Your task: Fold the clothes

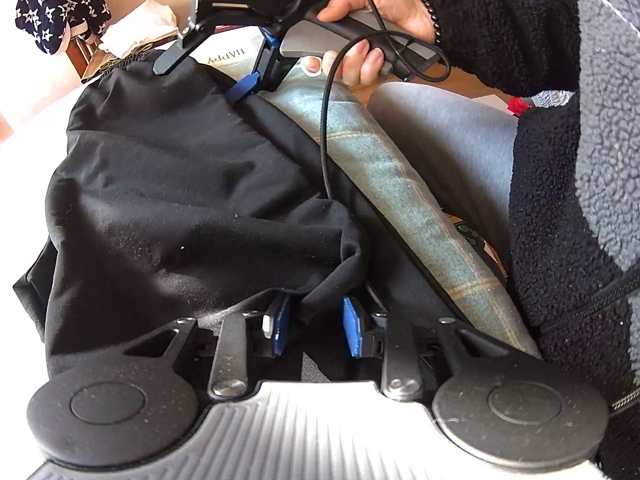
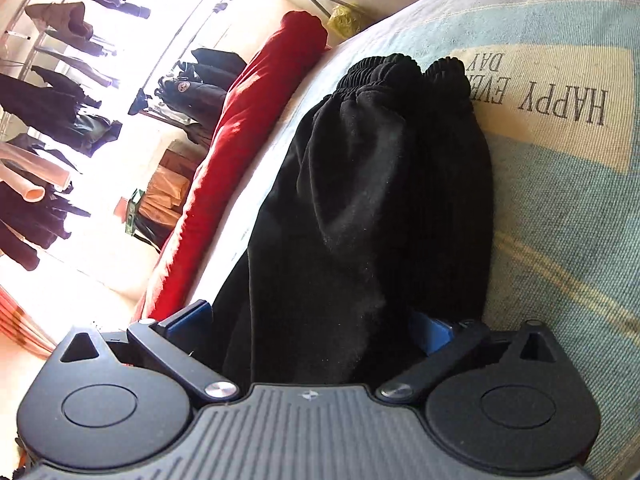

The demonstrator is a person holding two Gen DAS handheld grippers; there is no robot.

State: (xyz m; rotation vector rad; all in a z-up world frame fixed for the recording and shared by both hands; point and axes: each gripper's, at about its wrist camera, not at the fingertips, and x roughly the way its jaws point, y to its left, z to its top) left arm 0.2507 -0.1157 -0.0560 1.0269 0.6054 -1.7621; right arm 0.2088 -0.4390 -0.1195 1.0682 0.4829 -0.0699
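Trousers (image 2: 360, 208) lie lengthwise along the blanket (image 2: 560, 216), waistband far; right gripper (image 2: 316, 328) spread wide around them, left gripper (image 1: 314, 322) narrow, cloth draped between pads.

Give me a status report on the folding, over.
Right gripper wide open, black trousers between its jaws. Left gripper under the cloth's edge, grip unclear. Loose cable trails across.

Black trousers (image 2: 360, 208) are lying on a pale blue-green cover (image 2: 560, 240) showing cream stripes; a red roll (image 2: 224, 168) is glowing beside it; a navy star-print cloth (image 1: 60, 4) is hanging nearby.
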